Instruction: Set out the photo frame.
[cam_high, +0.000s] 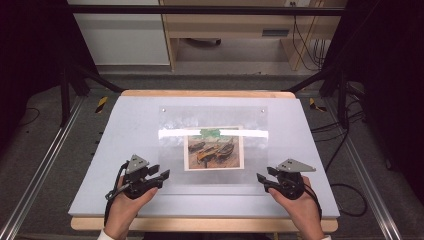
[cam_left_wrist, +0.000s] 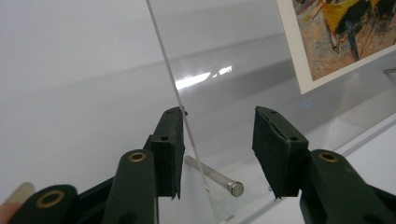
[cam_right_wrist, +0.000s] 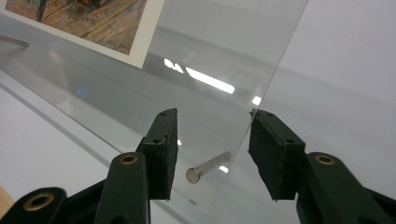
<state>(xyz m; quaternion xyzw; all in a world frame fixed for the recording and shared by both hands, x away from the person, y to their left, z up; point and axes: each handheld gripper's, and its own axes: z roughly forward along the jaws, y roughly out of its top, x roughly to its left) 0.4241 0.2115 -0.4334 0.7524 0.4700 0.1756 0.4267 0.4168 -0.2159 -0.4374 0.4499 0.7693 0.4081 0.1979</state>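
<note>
A clear acrylic sheet (cam_high: 215, 115) lies on the grey tabletop (cam_high: 125, 130) with a boat painting print (cam_high: 214, 148) under it and a green scrap (cam_high: 210, 132) at the print's top edge. My left gripper (cam_high: 161, 172) sits at the sheet's near left corner. In the left gripper view its jaws (cam_left_wrist: 218, 112) stand apart around a small metal pin (cam_left_wrist: 212, 177), with the sheet's edge (cam_left_wrist: 163, 56) running by one pad. My right gripper (cam_high: 265, 175) sits at the near right corner, with its jaws (cam_right_wrist: 213, 113) apart around another pin (cam_right_wrist: 208, 168) under the sheet (cam_right_wrist: 210, 46). Neither gripper presses on anything.
Two small fasteners mark the sheet's far corners (cam_high: 163, 109). A wooden board (cam_high: 200, 225) edges the table front and back. Metal rails (cam_high: 35, 180) run along both sides, cables (cam_high: 345, 195) lie on the floor at the right, and a cabinet (cam_high: 125, 35) stands beyond.
</note>
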